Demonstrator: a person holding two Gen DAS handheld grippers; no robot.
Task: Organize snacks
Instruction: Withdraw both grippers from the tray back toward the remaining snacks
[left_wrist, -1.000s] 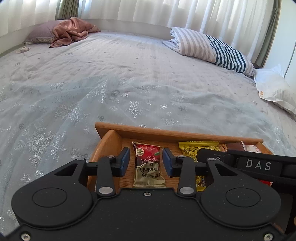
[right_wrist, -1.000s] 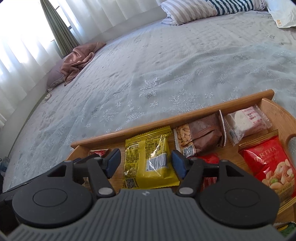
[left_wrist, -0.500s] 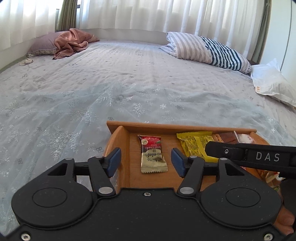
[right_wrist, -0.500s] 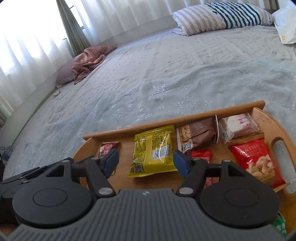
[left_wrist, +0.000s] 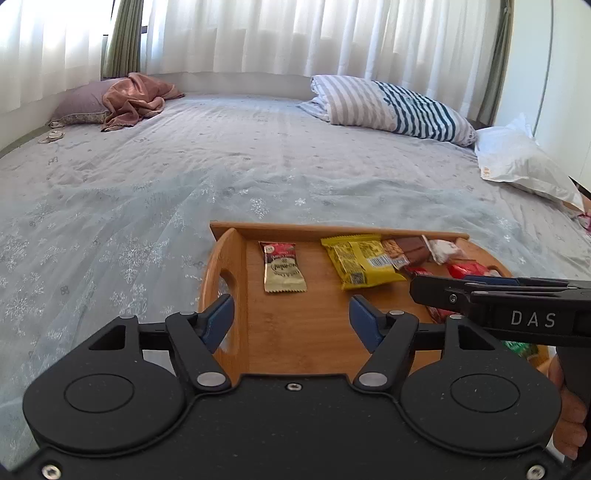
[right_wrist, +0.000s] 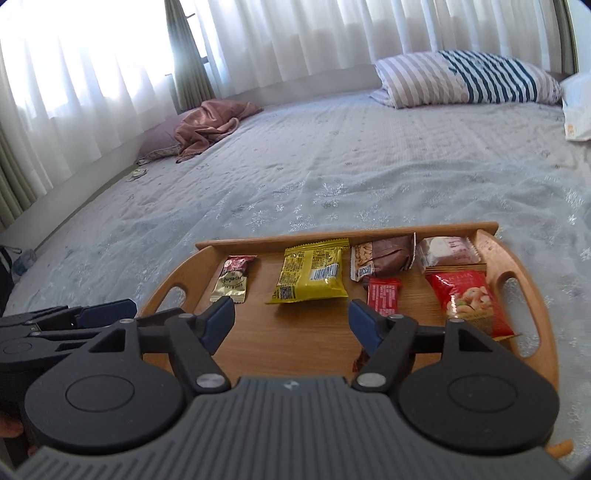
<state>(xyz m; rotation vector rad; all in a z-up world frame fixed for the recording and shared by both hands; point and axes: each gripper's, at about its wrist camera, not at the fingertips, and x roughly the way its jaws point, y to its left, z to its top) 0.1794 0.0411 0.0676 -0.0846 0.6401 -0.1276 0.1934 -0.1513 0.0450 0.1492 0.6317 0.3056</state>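
While both sets of jaws are opening with nothing between them, the left gripper (left_wrist: 291, 319) and right gripper (right_wrist: 291, 319) should be lifted clear so the snacks (right_wrist: 312, 273) laid in the tray (right_wrist: 532, 295) on the bed (left_wrist: 258, 166) are not nudged

Green packet (left_wrist: 521, 348) mostly hidden behind right hand-held gripper (left_wrist: 491, 286)

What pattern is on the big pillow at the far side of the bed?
The pillow is striped: grey-and-white, with dark teal stripes on one section. Clearest in the right wrist view.
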